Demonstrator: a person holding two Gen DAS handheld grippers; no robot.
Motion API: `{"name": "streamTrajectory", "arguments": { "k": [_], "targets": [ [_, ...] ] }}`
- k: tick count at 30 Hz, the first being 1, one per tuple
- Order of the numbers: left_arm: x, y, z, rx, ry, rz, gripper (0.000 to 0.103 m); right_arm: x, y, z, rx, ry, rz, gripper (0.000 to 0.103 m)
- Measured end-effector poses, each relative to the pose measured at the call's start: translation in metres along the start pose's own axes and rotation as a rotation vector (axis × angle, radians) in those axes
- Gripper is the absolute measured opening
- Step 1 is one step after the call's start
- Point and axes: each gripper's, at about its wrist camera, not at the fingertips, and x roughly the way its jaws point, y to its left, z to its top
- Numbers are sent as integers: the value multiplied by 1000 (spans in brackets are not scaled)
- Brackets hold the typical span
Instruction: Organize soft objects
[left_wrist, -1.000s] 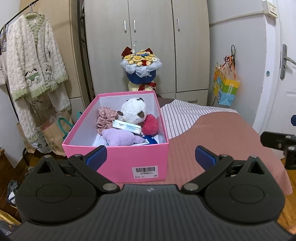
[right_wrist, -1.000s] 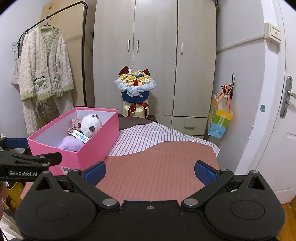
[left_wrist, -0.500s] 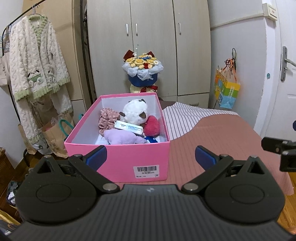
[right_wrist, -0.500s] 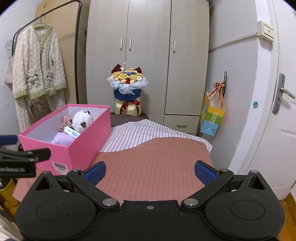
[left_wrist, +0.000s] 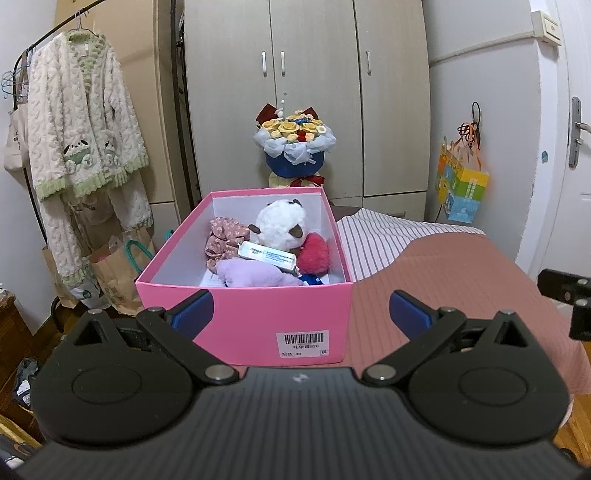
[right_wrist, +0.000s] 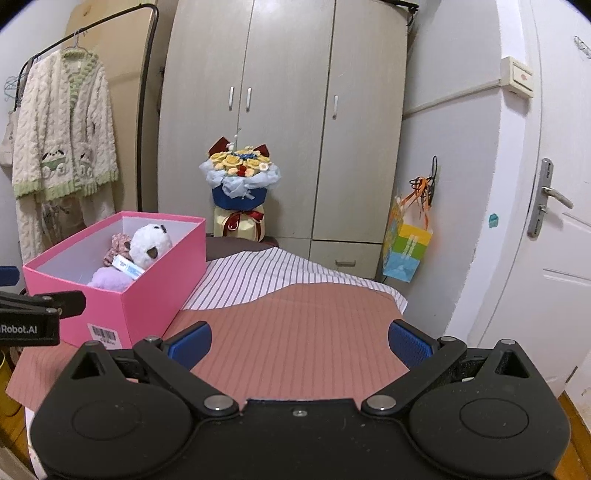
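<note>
A pink box (left_wrist: 255, 317) stands on the bed; it also shows in the right wrist view (right_wrist: 147, 291). Inside lie a white panda plush (left_wrist: 280, 223), a floral scrunchie (left_wrist: 221, 240), a red plush heart (left_wrist: 314, 253), a purple plush (left_wrist: 255, 273) and a small white packet (left_wrist: 267, 255). My left gripper (left_wrist: 301, 312) is open and empty, just in front of the box's near wall. My right gripper (right_wrist: 299, 341) is open and empty over the pink bedspread (right_wrist: 295, 332), to the right of the box.
A flower bouquet (left_wrist: 293, 147) stands behind the box before the wardrobe (left_wrist: 314, 92). A fluffy cardigan (left_wrist: 81, 129) hangs on a rack at left, paper bags (left_wrist: 118, 269) below it. A colourful gift bag (right_wrist: 406, 243) hangs near the door (right_wrist: 554, 240).
Both grippers have drawn back and risen slightly, so the box appears a little farther and lower. Both stay open and empty. The box contents have not moved.
</note>
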Motion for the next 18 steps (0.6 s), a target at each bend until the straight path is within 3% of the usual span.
{"name": "streamTrajectory", "arguments": {
  "k": [18],
  "targets": [
    [4,2,-1,3,21,27,103,2,-1,-3,28,20,0,103]
  ]
}}
